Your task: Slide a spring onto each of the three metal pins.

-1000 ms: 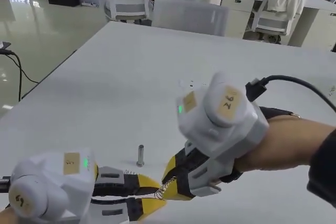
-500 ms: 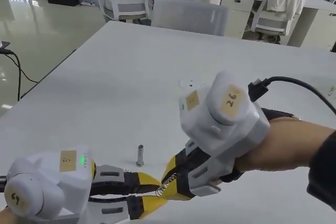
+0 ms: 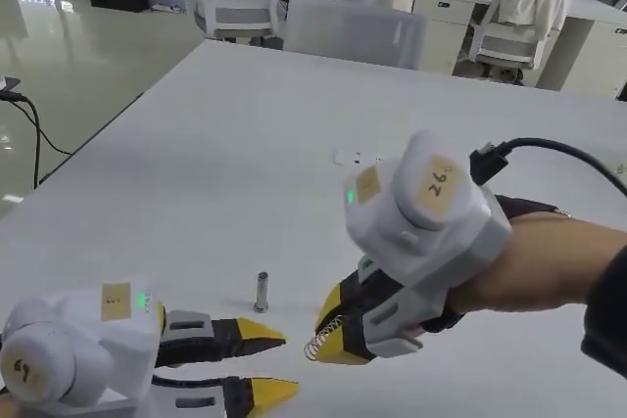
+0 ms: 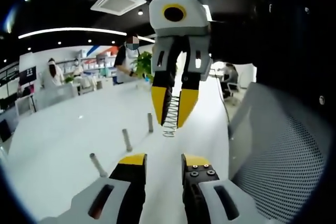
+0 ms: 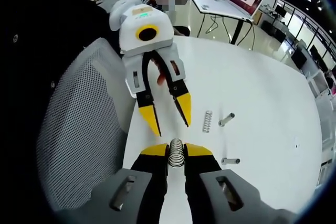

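Observation:
My right gripper (image 3: 335,332) is shut on a small metal spring (image 3: 320,339), which pokes out of its yellow tips just above the white table. In the right gripper view the spring (image 5: 177,152) stands pinched between the jaws. My left gripper (image 3: 273,364) faces it from the left, open, with nothing between its fingers. A short metal pin (image 3: 262,291) stands upright just behind the two grippers. The left gripper view has three upright pins (image 4: 126,140) in a row left of the held spring (image 4: 170,114). A second spring (image 5: 207,121) lies loose on the table beside a pin (image 5: 227,119).
The white table (image 3: 245,144) stretches far ahead, with small white bits (image 3: 355,157) near its middle. Grey mesh chairs (image 3: 355,30) stand at the far edge. A black cable (image 3: 558,152) trails from the right gripper. A person stands behind the chairs.
The left gripper has opened and drawn back from the spring. The spring stays in the right gripper, which has dropped slightly toward the table.

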### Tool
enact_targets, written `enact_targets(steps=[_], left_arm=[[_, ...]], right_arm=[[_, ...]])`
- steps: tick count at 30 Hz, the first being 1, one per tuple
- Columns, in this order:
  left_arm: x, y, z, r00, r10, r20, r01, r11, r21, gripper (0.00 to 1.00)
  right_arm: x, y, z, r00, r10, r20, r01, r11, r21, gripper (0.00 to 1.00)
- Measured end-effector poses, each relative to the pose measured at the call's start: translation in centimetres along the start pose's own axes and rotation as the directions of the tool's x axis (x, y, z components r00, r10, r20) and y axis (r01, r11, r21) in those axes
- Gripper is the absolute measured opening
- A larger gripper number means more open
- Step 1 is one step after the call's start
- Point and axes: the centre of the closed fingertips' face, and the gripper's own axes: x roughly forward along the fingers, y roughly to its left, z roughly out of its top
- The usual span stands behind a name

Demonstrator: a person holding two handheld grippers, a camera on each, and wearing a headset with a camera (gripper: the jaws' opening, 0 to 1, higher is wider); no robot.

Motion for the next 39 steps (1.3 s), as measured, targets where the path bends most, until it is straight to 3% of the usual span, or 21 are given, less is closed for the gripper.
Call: enact_targets(steps=[10, 16, 25, 30, 35, 39], left_arm=[[-2.1, 1.7, -1.5, 0.9956, 0.09, -0.023, -0.091, 0.995, -0.045, 0.35], [-3.4, 2.8, -2.4, 0.9876, 0.152, -0.041, -0.155, 0.984, -0.087, 0.44], [-4.7, 3.6, -2.8, 0.9739, 0.223, -0.04, -0.227, 0.966, -0.124, 0.56], [-5.1, 3.7, -2.9, 0.9694, 0.241, -0.044, -0.245, 0.96, -0.134, 0.58], [-5.1, 3.5, -3.0, 0.9691, 0.243, -0.044, -0.246, 0.959, -0.14, 0.59], [-5.1, 3.4, -2.9, 0.9688, 0.245, -0.04, -0.248, 0.959, -0.138, 0.59]], right_arm=[[-0.3, -0.4, -1.0, 0.9996, -0.009, -0.026, 0.009, 1.0, 0.011, 0.09], [-0.6, -0.9, -2.0, 0.9988, -0.016, -0.047, 0.017, 1.0, 0.018, 0.09], [-1.4, -2.2, -3.2, 0.9969, -0.032, -0.071, 0.034, 0.999, 0.035, 0.09], [-2.1, -3.3, -3.8, 0.9952, -0.049, -0.085, 0.053, 0.998, 0.045, 0.09], [-3.1, -5.2, -4.7, 0.9875, -0.087, -0.131, 0.093, 0.995, 0.039, 0.09], [-3.2, -6.1, -4.9, 0.9859, -0.091, -0.141, 0.099, 0.994, 0.05, 0.09]])
